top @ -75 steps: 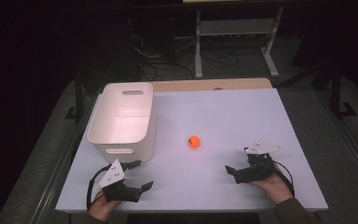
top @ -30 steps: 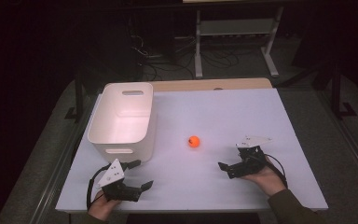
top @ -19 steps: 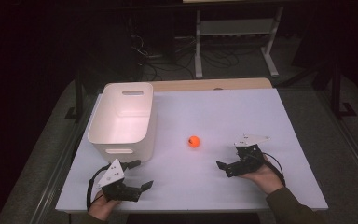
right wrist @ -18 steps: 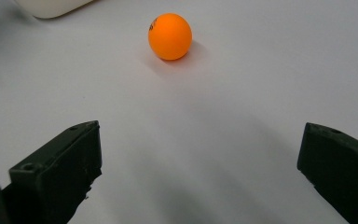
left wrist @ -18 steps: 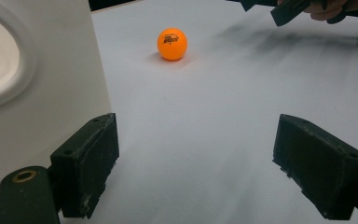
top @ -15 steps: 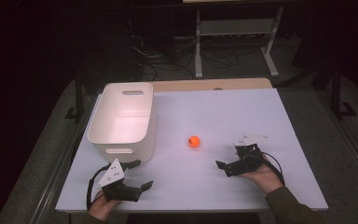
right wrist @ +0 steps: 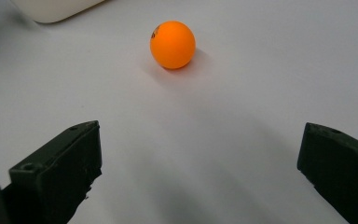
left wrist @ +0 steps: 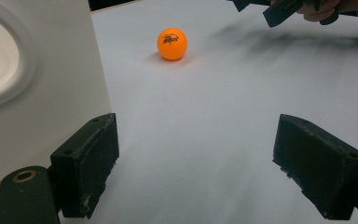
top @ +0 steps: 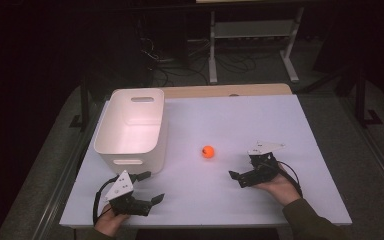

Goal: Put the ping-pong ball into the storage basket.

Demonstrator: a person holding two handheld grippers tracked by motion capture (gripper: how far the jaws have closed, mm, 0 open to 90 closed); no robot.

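An orange ball [top: 208, 151] lies on the white table [top: 240, 120], right of a white bin [top: 132, 125]. My right gripper [top: 241, 167] stands open a short way right of the ball and nearer the front, and it holds nothing. In the right gripper view the ball [right wrist: 172, 44] rests straight ahead of the right gripper [right wrist: 198, 177], well beyond the spread jaws. My left gripper [top: 151, 186] is open near the front edge, just in front of the bin. The left gripper view has the ball [left wrist: 172, 44] far ahead of the left gripper [left wrist: 200, 172].
The bin's wall [left wrist: 42, 84] stands close on the left of my left gripper's jaws. A corner of the bin [right wrist: 51, 9] is at the top left of the right gripper view. Behind the table are a metal rack [top: 252, 30] and cables on a dark floor.
My right gripper has moved left and a little forward, closer to the ball. The left gripper, the ball and the bin have stayed in place.
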